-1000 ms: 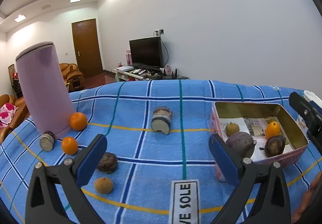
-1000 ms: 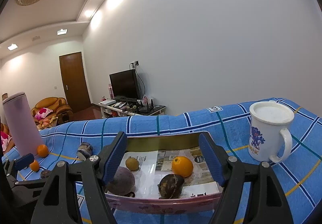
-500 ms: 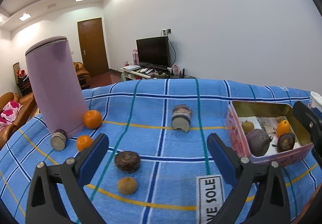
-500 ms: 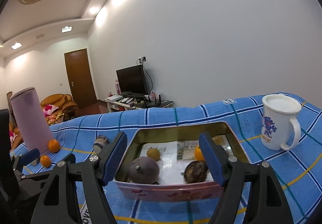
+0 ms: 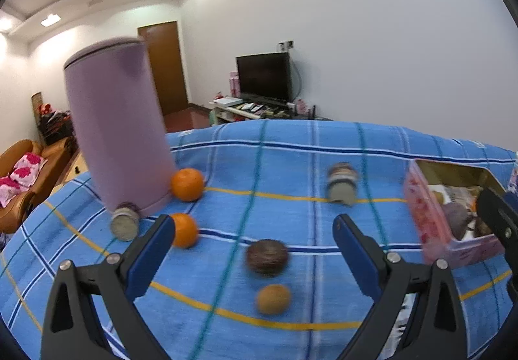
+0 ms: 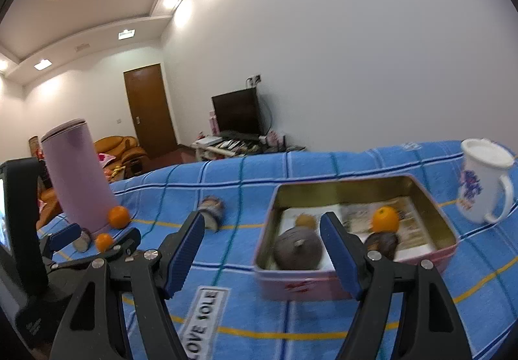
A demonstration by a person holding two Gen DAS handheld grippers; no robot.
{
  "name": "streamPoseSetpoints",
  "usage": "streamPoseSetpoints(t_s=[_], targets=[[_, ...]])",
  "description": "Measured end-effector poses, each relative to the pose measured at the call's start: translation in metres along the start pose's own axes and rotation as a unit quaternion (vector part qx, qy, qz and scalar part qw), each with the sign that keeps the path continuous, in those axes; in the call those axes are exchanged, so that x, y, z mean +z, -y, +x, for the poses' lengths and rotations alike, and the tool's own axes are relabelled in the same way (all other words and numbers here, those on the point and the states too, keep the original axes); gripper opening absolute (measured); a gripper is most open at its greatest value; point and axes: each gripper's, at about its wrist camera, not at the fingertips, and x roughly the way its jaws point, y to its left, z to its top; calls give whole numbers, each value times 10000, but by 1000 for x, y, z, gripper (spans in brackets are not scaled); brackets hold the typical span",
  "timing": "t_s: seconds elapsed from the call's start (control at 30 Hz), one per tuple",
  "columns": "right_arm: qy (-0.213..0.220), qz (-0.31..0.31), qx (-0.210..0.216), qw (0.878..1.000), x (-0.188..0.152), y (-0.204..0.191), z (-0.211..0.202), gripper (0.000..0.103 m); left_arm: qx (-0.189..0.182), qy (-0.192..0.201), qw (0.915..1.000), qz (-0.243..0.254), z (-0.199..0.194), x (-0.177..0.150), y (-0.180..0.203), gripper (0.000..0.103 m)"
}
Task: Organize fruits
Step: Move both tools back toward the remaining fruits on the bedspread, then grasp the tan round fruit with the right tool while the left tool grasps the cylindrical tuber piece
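My left gripper [image 5: 254, 250] is open and empty above the blue checked cloth. Between its fingers lie a dark brown fruit [image 5: 267, 257] and a small tan fruit [image 5: 273, 299]. Two oranges [image 5: 187, 184] [image 5: 183, 229] lie by the purple canister [image 5: 118, 140]. The pink tin [image 6: 356, 230] holds a large purple fruit [image 6: 298, 248], a small tan fruit [image 6: 305, 221], an orange [image 6: 384, 219] and a dark fruit [image 6: 382, 243]. My right gripper [image 6: 264, 250] is open and empty in front of the tin's left end.
Two small jars lie on their sides, one by the canister [image 5: 124, 221] and one mid-table [image 5: 341, 183]. A white mug [image 6: 484, 180] stands right of the tin. The left gripper shows at the left of the right wrist view [image 6: 97, 238]. The table drops off behind.
Both views have swung left. The loose fruits now sit between the left gripper's fingers, and the tin has shifted to the right in both views. Both grippers stay open.
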Motion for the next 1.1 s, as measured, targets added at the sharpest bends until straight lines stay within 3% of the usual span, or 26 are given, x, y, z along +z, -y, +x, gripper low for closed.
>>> streamPoseSetpoints(t_s=[0.27,0.5,0.7,0.87,1.0,1.1], targets=[[-467,-212,333,9981,-8,-37,13,75,166,-383,9986,-333,25,1,-60,100],[-1146,-284,866,9892,-17,-68,36,75,554,-577,9937,-787,48,4,-121,100],[-1699,-574,1247,9758,-29,-105,58,75,544,-903,9864,-1258,66,0,-154,99],[-2233,-919,1443,9596,-42,-139,77,55,461,-1165,9800,-1547,78,-4,-163,99],[-2556,-966,1449,9510,-49,-153,88,52,476,-1370,9785,-1465,91,-4,-155,97],[-2696,-919,1437,9477,-51,-152,93,47,531,-1537,9755,-1479,101,-3,-152,88]])
